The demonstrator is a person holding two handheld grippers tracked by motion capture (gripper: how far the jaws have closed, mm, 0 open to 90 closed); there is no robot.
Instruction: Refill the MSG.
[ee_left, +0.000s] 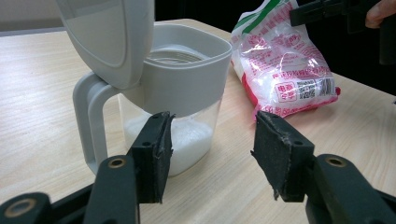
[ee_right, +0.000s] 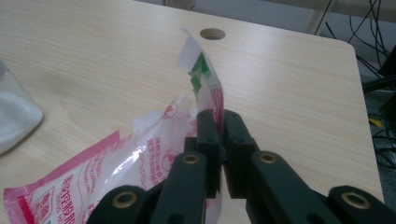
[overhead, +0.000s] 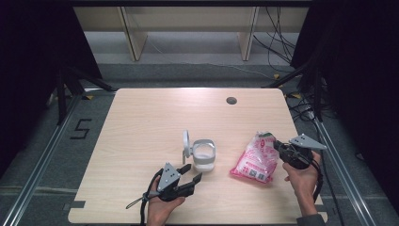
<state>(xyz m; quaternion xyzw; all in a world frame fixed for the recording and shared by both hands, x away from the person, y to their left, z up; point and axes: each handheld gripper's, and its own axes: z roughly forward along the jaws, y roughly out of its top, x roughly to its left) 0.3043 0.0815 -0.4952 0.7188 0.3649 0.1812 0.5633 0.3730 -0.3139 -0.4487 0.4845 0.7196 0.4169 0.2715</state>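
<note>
table (overhead: 141, 122): pale wood grain, one dark round hole
jug (overhead: 205, 155): clear body, light grey collar, handle and lid, white powder inside
bag (overhead: 256, 160): clear film, pink-red print and border, green-white stripe at top, black barcode patch
left hand-held gripper (overhead: 191, 173): black, grey plate
right hand-held gripper (ee_right: 219, 122): black, brass-coloured pins
</note>
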